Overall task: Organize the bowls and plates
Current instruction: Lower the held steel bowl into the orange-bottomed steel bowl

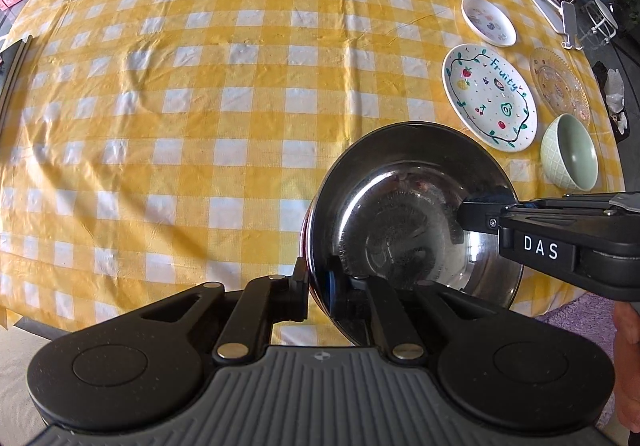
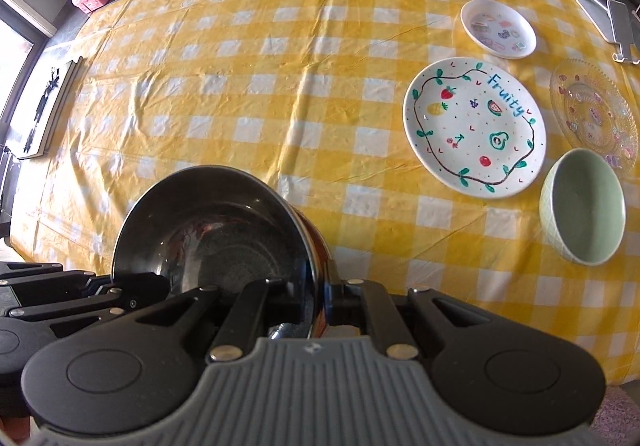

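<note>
While both grippers point steeply down over the yellow-and-white checked tablecloth (image 1: 200, 93), they share one load: a steel bowl (image 1: 412, 221) with a dark red outside, tilted on its side so that its shiny inside faces the cameras. From the left wrist camera the bowl sits low and right of centre, and the left gripper (image 1: 320, 286) has its jaws clamped together on the bowl's near rim, one finger outside the wall, the other inside. The right gripper (image 1: 476, 215) comes in from the right edge of that frame, marked "DAS", its tip pinched on the opposite rim. From the right wrist camera the bowl lies in the lower left, the right gripper (image 2: 320, 310) closed on its rim at bottom centre. Along the right side of both frames the other dishes rest on the cloth: a small white saucer (image 2: 498, 27) at the upper right, a large white plate (image 2: 474, 125) lettered "Fruity" below it, a clear glass plate (image 2: 592, 113) near the right edge, and a pale green bowl (image 2: 582, 211) just beside the fruit plate, lower right.
</note>
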Demonstrator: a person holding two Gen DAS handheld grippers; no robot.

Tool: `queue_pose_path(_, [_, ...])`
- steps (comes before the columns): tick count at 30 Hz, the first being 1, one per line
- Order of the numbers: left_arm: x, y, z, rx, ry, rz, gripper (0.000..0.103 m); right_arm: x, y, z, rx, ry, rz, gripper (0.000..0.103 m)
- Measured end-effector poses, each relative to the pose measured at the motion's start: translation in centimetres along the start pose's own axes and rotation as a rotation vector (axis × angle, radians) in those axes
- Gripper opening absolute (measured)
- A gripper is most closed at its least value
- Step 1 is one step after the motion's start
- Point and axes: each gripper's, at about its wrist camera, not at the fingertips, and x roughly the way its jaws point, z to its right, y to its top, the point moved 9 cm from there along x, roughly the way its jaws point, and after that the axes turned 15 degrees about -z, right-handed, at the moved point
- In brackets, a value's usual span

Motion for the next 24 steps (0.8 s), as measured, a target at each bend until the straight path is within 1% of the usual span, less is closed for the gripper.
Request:
queue_pose_path(2, [0.5, 0.0, 0.1, 0.006, 0.006, -0.018, 0.010, 0.5, 0.0, 0.2, 0.004, -0.003, -0.013, 0.006])
queue_pose_path(4, [0.8, 0.1, 0.3, 0.022, 0.015, -0.025, 0.011, 0.6, 0.1, 0.2, -0.007, -0.014, -0.007, 0.006])
queue_pose_path(7, [1.1, 0.4, 0.7, 0.042, 0.052, -0.026, 0.012, 1.0, 0.2, 0.4, -0.007, -0.023, -0.016, 0.006])
queue_pose_path(10, [1.0, 0.5, 0.8, 0.067, 0.103, -0.018, 0.010, 1.1, 0.3, 0.4, -0.022, -0.038, -0.014, 0.005])
queue_pose_path(13, [1.3, 0.6, 0.5, 0.070, 0.129, -0.022, 0.008, 1.2, 0.2, 0.2, -0.042, -0.054, -0.010, 0.004])
queue_pose_path(20, [1.3, 0.6, 0.2, 0.061, 0.102, -0.015, 0.009, 1.2, 0.3, 0.1, -0.063, -0.077, -0.003, 0.003])
queue_pose_path(24, [0.2, 0.7, 0.2, 0.067, 0.077, 0.025, 0.011, 0.7, 0.1, 0.1, -0.068, -0.068, 0.009, 0.001])
